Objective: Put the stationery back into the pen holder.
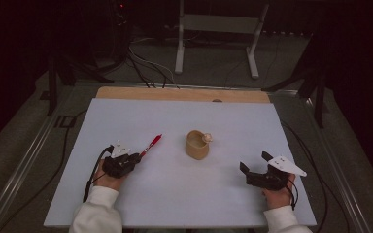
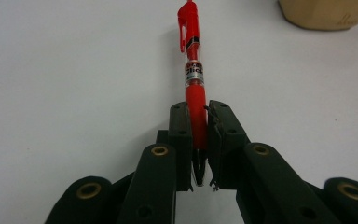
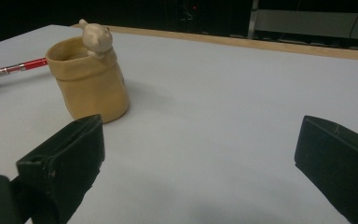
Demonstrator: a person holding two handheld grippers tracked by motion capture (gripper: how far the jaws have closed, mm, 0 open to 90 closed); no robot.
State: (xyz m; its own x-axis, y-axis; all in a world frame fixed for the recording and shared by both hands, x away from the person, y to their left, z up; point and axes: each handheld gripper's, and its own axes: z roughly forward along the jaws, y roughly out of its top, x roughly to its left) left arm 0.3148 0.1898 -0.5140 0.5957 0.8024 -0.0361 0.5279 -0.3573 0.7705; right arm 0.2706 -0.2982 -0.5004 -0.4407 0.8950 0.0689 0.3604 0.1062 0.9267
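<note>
Gripping the red pen [image 2: 195,88], the left gripper [image 2: 198,140] has its two black jaws closed on the lower end of the barrel, one pad on each side. Seen in the left gripper view, the pen runs straight out from between the jaws and away along the white table [image 2: 65,70]; the tip end sits back between the jaws, and the clear section, label band and red clip lie beyond the jaw tips. Pen looks roughly level with the table; I cannot tell whether it rests on the surface or is just off it.

High view: left gripper [image 1: 135,158] sits at the left of the table [image 1: 175,194], with the pen [image 1: 151,144] sticking out from it up and to the right, toward the tan cup [image 1: 197,144]. Pen and cup are near each other but apart. The cup stands upright near the table's middle and carries a small pale figure [image 1: 207,138] on its rim.

Right gripper [image 1: 252,171] is at the right of the table, well apart from the cup, jaws spread wide with nothing between them. In the right gripper view the gap between its jaws shows bare table [image 3: 223,130]; the cup [image 3: 89,84] stands beyond the left-hand jaw, figure [image 3: 95,37] perched on the rim, and a short length of the pen [image 3: 14,69] shows behind the cup at the left edge
</note>
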